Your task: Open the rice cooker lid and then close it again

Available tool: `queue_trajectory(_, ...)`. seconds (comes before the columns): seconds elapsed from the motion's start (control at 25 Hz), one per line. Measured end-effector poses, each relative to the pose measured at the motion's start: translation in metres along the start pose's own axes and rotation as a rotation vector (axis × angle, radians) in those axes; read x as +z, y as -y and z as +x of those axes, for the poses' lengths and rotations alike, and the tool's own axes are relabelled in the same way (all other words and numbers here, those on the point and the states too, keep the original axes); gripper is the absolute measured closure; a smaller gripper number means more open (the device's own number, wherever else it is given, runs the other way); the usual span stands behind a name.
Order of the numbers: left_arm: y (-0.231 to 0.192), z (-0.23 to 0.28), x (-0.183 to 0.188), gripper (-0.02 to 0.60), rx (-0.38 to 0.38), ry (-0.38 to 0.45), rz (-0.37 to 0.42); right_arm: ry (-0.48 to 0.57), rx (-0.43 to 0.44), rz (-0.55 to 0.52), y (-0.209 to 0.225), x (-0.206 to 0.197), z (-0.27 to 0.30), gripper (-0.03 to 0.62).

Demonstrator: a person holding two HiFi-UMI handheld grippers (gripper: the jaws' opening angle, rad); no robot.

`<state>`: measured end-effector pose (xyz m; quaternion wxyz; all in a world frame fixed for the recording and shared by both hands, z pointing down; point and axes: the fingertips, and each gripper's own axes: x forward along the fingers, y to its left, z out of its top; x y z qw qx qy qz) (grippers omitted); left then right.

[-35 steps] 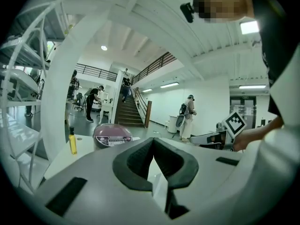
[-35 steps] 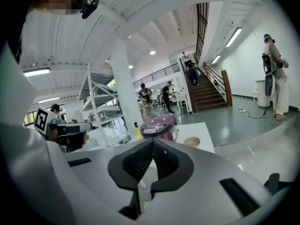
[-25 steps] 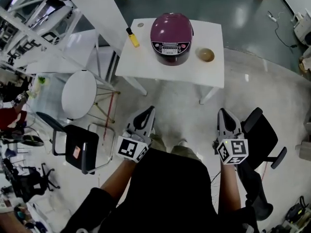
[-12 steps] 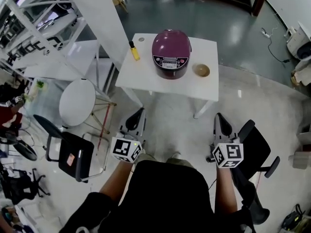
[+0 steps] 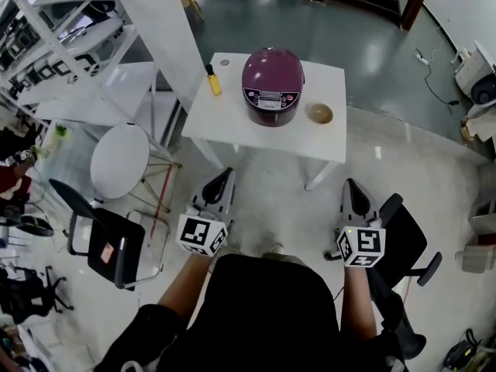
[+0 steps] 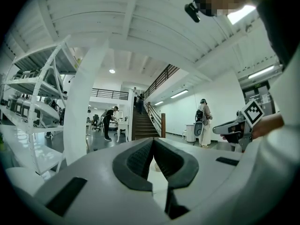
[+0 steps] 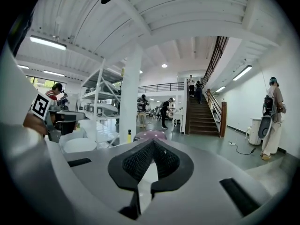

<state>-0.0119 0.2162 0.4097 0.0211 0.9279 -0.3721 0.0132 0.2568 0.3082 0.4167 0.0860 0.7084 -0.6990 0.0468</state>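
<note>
Both grippers are held out ahead of the torso, side by side and well apart, neither touching anything. The left gripper (image 5: 223, 178) points about level, its jaws pressed together with nothing between them. The right gripper (image 5: 353, 186) tips slightly downward (its jaws are likewise together and empty). The left marker cube (image 5: 202, 234) and right marker cube (image 5: 361, 246) sit at the rear ends. The bare left forearm (image 5: 180, 287) and right forearm (image 5: 359, 301) run back to the black-clad body.
</note>
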Motion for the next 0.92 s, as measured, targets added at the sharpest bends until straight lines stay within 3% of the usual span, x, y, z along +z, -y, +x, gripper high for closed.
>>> queue_trajectory(0.2, 0.009, 0.003, -0.004, 0.578, -0.016, -0.008, 0.067, -0.002, 0.01, 0.0, 0.003, -0.001, 0.002, 0.594)
queue_trajectory(0.44, 0.016, 0.012, -0.006, 0.578, -0.025, -0.009, 0.026, -0.002, -0.012, 0.039, 0.017, -0.004, 0.002, 0.595)
queue_trajectory(0.72, 0.005, 0.016, -0.009, 0.578, 0.042, -0.017, 0.014, 0.005, 0.008, 0.02, 0.019, -0.001, 0.003, 0.594)
queue_trajectory(0.92, 0.012, 0.017, -0.011, 0.578, 0.023, -0.02, -0.002, 0.004, 0.02, 0.021, 0.018, -0.001, 0.003, 0.595)
